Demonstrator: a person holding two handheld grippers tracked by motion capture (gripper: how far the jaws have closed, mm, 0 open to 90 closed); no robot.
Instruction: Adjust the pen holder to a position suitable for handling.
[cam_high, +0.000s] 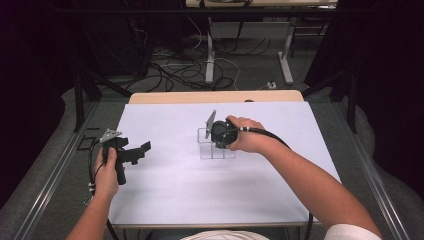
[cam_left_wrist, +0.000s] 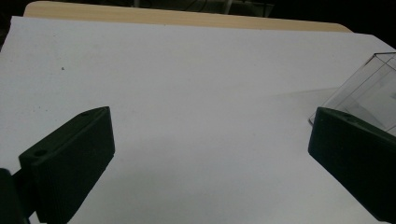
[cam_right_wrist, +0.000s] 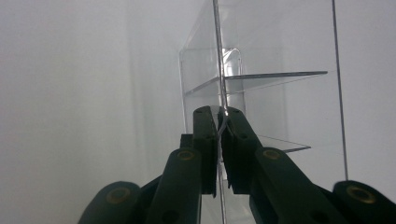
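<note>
Pinching a wall of the clear acrylic organizer (cam_right_wrist: 261, 84), the right hand-held gripper (cam_right_wrist: 218, 116) grips it; the left hand-held gripper (cam_left_wrist: 210, 154) gapes wide.

Bare white table (cam_high: 165, 195) around left gripper (cam_high: 134, 153); sole obstacle clear acrylic organizer (cam_high: 206, 144) mid-table, well apart.

In the high view the right hand (cam_high: 248, 136) and the right tongs (cam_high: 216, 134) cover much of the clear divided box (cam_high: 206, 148); where the jaws meet its wall is hidden there. In the left gripper view the box (cam_left_wrist: 369, 95) is cut by the right edge and partly masked by a jaw of the left tongs (cam_left_wrist: 210, 154), both jaws running off the frame. In the right gripper view the box (cam_right_wrist: 261, 60) passes the top edge; its compartment count cannot be told
</note>
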